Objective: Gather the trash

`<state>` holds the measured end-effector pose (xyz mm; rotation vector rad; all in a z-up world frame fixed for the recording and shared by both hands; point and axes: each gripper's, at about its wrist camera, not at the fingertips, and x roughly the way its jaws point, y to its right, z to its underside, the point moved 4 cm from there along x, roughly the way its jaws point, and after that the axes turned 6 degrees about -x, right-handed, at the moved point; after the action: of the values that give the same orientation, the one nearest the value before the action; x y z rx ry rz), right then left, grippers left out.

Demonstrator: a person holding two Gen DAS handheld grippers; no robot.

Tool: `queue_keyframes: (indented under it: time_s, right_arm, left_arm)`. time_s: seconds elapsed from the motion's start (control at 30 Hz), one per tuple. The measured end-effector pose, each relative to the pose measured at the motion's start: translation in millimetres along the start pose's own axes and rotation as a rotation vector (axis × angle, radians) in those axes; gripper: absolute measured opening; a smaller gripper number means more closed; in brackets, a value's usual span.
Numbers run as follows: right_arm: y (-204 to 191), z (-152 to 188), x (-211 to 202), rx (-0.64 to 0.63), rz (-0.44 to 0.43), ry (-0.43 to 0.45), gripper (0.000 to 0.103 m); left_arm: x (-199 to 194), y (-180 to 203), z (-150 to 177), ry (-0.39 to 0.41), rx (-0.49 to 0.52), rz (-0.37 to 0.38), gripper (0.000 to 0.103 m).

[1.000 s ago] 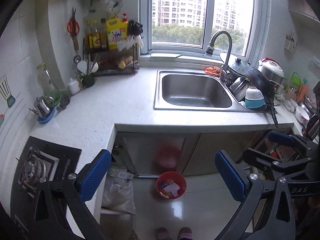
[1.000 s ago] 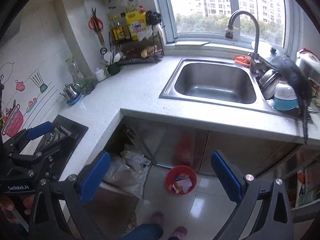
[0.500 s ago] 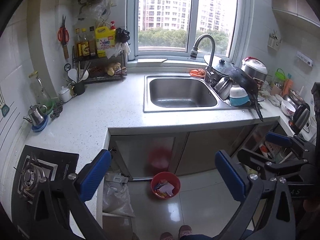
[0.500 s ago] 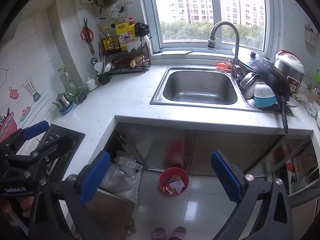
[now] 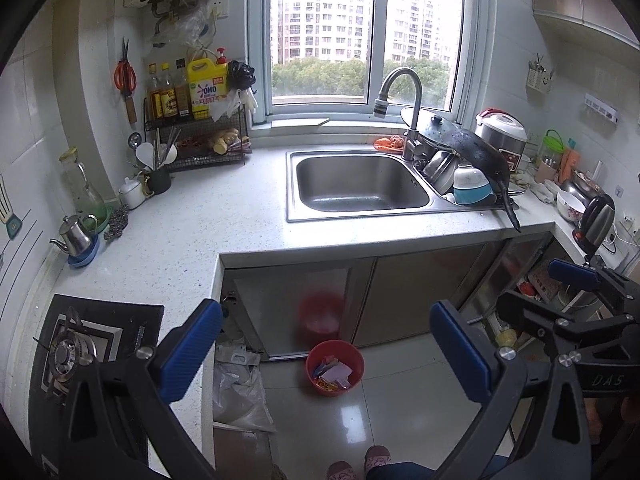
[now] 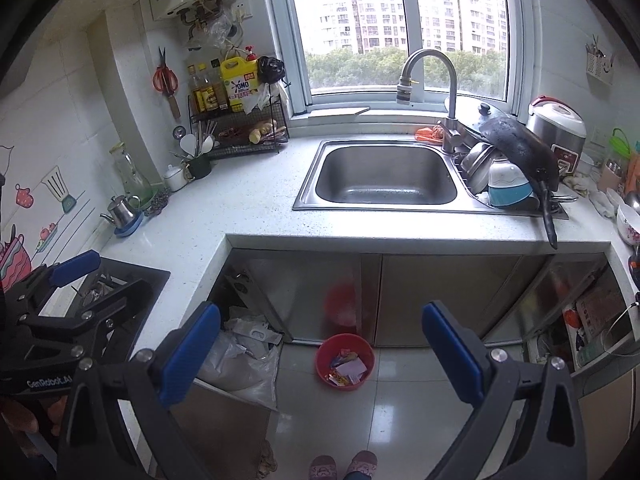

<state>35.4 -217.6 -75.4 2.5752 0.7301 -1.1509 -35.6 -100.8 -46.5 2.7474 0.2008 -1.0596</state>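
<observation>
Left gripper (image 5: 326, 350) is seen spread wide, nothing held or touched. Right gripper (image 6: 320, 354) is likewise spread wide and empty. Trash is found in a red bin (image 6: 345, 361) on the floor before the sink cabinet. "OMO" is read on the yellow bottle (image 5: 207, 87); "GenRobot.AI" is printed on the left gripper's body.

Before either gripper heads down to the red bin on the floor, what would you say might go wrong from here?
Two risks, as I judge them. The black pan leans on stacked dishes with its handle past the counter edge; a passing arm could knock it off. The red bin stands low on glossy floor by an open cabinet spilling plastic bags; the open right gripper or left gripper might snag those or tip the bin.
</observation>
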Motion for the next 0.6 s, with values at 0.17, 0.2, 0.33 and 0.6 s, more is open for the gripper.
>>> queue_keyframes:
  time_s: [0.17, 0.2, 0.33, 0.6]
  right_arm:
    - [0.6, 4.7, -3.9, 0.005, 0.002, -0.001, 0.101]
    - [0.9, 5.3, -4.6, 0.006, 0.002, -0.001, 0.101]
    - [2.1, 7.1, -5.9, 0.004, 0.003, -0.003, 0.101]
    - [0.3, 10.5, -13.5, 0.008, 0.008, 0.001, 0.101]
  left_arm:
    - [-6.7, 2.1, 1.4, 0.009, 0.019, 0.004, 0.103]
    - [-7.2, 2.3, 1.8, 0.007, 0.021, 0.004, 0.103]
    - [-8.7, 2.9, 5.0, 0.002, 0.028, 0.003, 0.103]
    - [-13.1, 5.4, 6.3, 0.007, 0.042, 0.005, 0.103]
